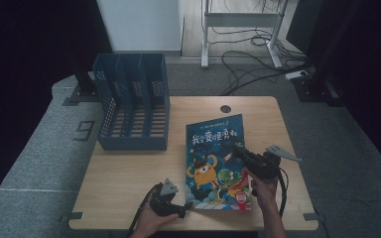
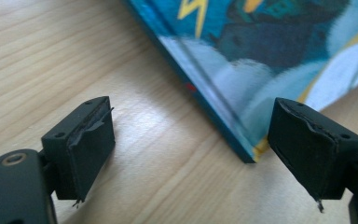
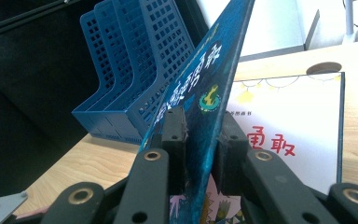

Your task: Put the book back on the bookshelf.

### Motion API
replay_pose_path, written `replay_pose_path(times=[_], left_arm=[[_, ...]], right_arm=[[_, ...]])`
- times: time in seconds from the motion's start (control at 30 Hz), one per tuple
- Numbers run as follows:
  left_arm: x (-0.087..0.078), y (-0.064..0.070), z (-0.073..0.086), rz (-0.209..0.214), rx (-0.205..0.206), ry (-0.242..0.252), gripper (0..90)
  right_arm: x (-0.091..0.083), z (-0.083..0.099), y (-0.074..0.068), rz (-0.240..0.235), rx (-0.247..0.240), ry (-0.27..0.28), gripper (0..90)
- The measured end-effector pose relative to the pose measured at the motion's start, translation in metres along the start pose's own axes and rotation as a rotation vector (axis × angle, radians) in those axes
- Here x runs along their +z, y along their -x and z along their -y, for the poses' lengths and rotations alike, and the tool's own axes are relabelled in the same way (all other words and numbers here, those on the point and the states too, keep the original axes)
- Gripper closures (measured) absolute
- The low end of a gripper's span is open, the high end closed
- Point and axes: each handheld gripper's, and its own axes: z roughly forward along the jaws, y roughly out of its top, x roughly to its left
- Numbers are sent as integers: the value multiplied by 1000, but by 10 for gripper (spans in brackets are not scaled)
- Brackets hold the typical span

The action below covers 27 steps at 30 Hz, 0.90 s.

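The picture book [image 1: 217, 161] lies flat on the table [image 1: 129, 173], and its front cover [image 3: 200, 107] is clamped between the 2 jaws of the right gripper [image 3: 200, 140], lifted off the white title page [image 3: 289, 135] just beyond those jaws. The left gripper [image 2: 191, 140] rests with its jaws apart, the book's near spine corner just ahead of them. This looks like the opening step; next, the right gripper probably swings the cover over while the left steadies the spine, the blue file rack [image 1: 133, 101] standing well beyond the left gripper.

Left hand-held gripper [image 1: 181, 210] low, jaws spread wide — right hand-held gripper [image 1: 238, 148] raised, jaws clamped tight
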Motion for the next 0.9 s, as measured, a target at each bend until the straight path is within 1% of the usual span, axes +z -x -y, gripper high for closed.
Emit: replay_pose_path(times=[0.07, 0.13, 0.2, 0.47, 0.53, 0.6, 0.8, 0.9], left_arm=[[1, 2, 0, 11, 9, -5, 141], [2, 5, 0, 11, 25, -10, 136], [2, 6, 0, 10, 32, -11, 134], [4, 9, 0, 10, 21, 8, 116], [4, 11, 0, 3, 34, 12, 130], [4, 13, -1, 1, 45, 3, 139], [5, 15, 0, 2, 56, -6, 134], [5, 16, 0, -4, 71, -11, 133]], right_arm=[[1, 0, 1, 2, 4, -1, 761], [1, 1, 2, 8, 7, -3, 761], [1, 1, 3, 9, 13, -3, 762], [-1, 0, 1, 10, 12, 4, 767], [-1, 0, 0, 9, 12, 7, 768], [-1, 0, 1, 11, 16, 8, 768], [-1, 0, 3, 17, 21, 5, 767], [-1, 0, 3, 21, 23, 4, 766]])
